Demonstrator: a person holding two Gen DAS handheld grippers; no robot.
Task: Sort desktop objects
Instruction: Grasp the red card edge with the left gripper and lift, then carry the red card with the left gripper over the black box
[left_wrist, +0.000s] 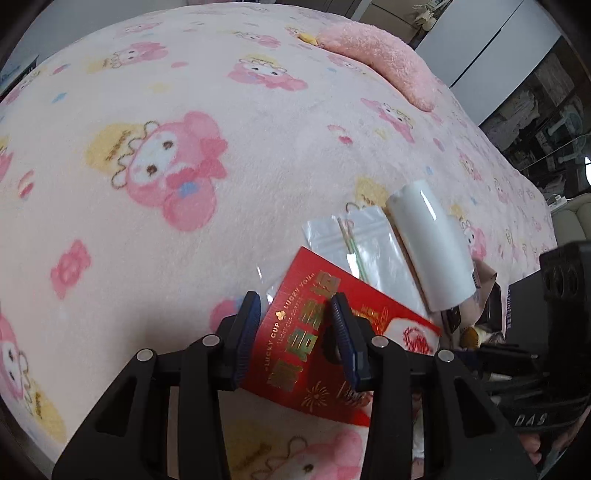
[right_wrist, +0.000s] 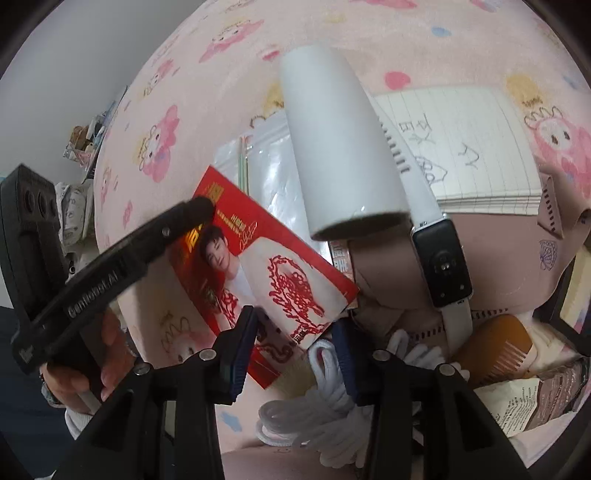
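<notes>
- The red card (left_wrist: 325, 332), printed with gold lettering, a man's portrait and a red paper-cut pattern, lies tilted on the pink cartoon-print blanket (left_wrist: 184, 92); its upper corner overlaps a clear zip bag (left_wrist: 354, 243).
- The left gripper (left_wrist: 297, 332) hangs over the card's gold-lettered end with its jaws set apart, one blue pad (left_wrist: 245, 336) at the card's left edge and the other over its middle; nothing is clamped between them.
- From the right wrist view the left gripper's tip sits at the card's upper left corner, and the person's left hand (right_wrist: 92, 365) grips its handle.
- The right gripper (right_wrist: 295, 349) is open wide and holds nothing; its jaws frame the card's lower corner and a bundle of white cord (right_wrist: 325, 402) just below.
- The zip bag holds a thin green stick (left_wrist: 354, 254) and lies flat beside a white roll (right_wrist: 332, 147), which rests across its right side.
- A white-strapped smartwatch (right_wrist: 439, 258), back face up, lies just right of the roll, over a mauve pouch (right_wrist: 509, 266).
- A lined notepad (right_wrist: 461, 147) with handwriting sits beyond the watch.
- A brown wooden comb (right_wrist: 495, 343) lies near the watch strap's lower end, beside a printed packet (right_wrist: 546, 398).
- A fluffy pink cushion (left_wrist: 384, 55) lies at the blanket's far edge.
</notes>
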